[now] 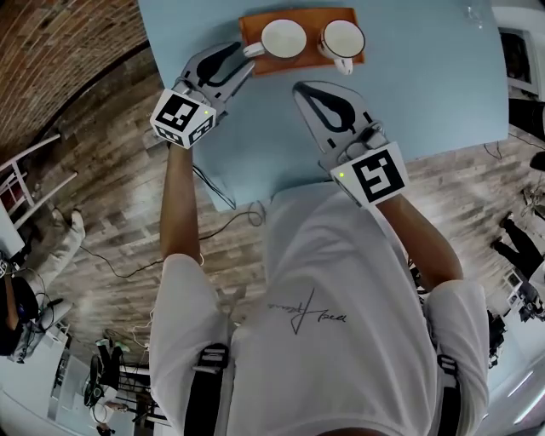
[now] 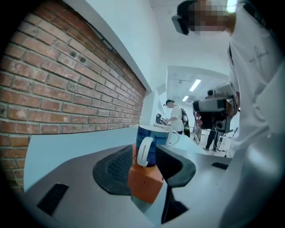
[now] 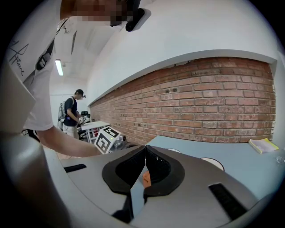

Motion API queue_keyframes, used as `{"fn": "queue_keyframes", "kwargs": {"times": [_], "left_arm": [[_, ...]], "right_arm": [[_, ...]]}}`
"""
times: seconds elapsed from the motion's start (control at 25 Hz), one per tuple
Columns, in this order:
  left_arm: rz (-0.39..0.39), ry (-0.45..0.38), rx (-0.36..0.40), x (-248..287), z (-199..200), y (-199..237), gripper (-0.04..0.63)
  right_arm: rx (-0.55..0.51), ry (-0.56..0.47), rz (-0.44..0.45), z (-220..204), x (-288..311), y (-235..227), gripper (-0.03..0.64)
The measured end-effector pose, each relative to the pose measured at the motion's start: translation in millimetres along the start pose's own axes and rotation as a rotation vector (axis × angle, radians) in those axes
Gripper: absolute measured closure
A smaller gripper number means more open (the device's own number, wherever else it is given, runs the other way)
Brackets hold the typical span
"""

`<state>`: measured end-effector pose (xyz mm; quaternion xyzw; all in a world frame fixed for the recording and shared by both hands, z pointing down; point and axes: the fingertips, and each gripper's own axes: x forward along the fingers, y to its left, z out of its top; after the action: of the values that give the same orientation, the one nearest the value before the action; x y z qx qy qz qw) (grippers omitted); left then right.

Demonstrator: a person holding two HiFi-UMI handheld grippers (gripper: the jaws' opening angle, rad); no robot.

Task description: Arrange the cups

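— Nearest us is the person's white shirt [image 1: 332, 281], with both arms out over the pale blue table [image 1: 426, 94]. What's the left one doing?

— The left hand-held gripper [image 1: 246, 59] is spread wide at the corner of the orange tray [image 1: 308, 19]. The white handle [image 2: 143, 152] of the left cup [image 1: 283, 38] stands in the gap, and neither pad looks to be pressing on it.

— And the other?

— The right hand-held gripper [image 3: 145, 152] is pressed together on nothing, just short of the tray on the near side of the right cup [image 1: 342, 38]. Both cups stand upright on the tray, side by side and apart.

— How should that handle be taken?

— I'd square the jaws on the loop's flat sides and go deep enough that it can't twist. Then close gently and lift straight, so the cup neither tips nor drags the tray. The closed gripper could steady the tray's edge.

— Anything you can't make out?

— Whether the handle brushes one pad is too close to call. From the left gripper's side the near cup hides most of the far one, with only its handle peeking out. From above, the cups' blue outsides don't show. There's also something clear [image 1: 473, 12] at the table's far corner, but it's cut off.
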<state>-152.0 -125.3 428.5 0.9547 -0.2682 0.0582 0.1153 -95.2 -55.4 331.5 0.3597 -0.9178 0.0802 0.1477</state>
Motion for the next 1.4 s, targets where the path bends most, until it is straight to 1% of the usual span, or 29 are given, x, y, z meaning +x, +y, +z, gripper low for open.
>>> {"fn": "queue_keyframes", "kwargs": {"times": [0.08,0.24,0.32,0.4,0.48,0.56,0.68,0.96,1.04,1.08,1.12,1.28,1.4], "left_arm": [[-0.024,0.025,0.027,5,-4,-3,0.453],[-0.064,-0.015,-0.023,8,1,-1,0.453],[-0.084,-0.016,-0.022,10,1,-2,0.453],[-0.109,0.007,0.005,13,-2,-5,0.453],[-0.129,0.05,0.061,17,-7,-9,0.453],[-0.144,0.06,0.087,20,-7,-11,0.453],[-0.146,0.035,0.078,22,-3,-9,0.453],[-0.17,0.007,0.077,23,-1,-9,0.458],[-0.166,-0.002,0.08,23,-2,-10,0.473],[-0.161,-0.003,0.086,23,-2,-9,0.503],[-0.156,-0.003,0.093,22,-2,-9,0.511],[-0.141,-0.005,0.119,22,-3,-10,0.522],[-0.132,-0.008,0.123,25,-3,-19,0.534]], "right_arm": [[0.001,0.014,0.001,-3,1,-2,0.594],[0.003,0.021,-0.001,-5,3,-7,0.594],[0.007,0.026,0.001,-7,4,-8,0.594],[0.013,0.034,0.002,-9,5,-9,0.594],[0.014,0.038,0.002,-10,6,-10,0.594],[0.008,0.03,0.006,-10,7,-11,0.594],[0.005,0.034,0.011,-12,7,-12,0.594],[0.017,0.053,0.017,-17,11,-12,0.594],[0.021,0.062,0.02,-19,13,-11,0.594],[0.024,0.065,0.021,-19,15,-10,0.594],[0.027,0.068,0.023,-19,16,-9,0.594],[0.038,0.075,0.023,-20,20,-8,0.594],[0.02,0.064,0.026,-22,16,-10,0.594]]}}
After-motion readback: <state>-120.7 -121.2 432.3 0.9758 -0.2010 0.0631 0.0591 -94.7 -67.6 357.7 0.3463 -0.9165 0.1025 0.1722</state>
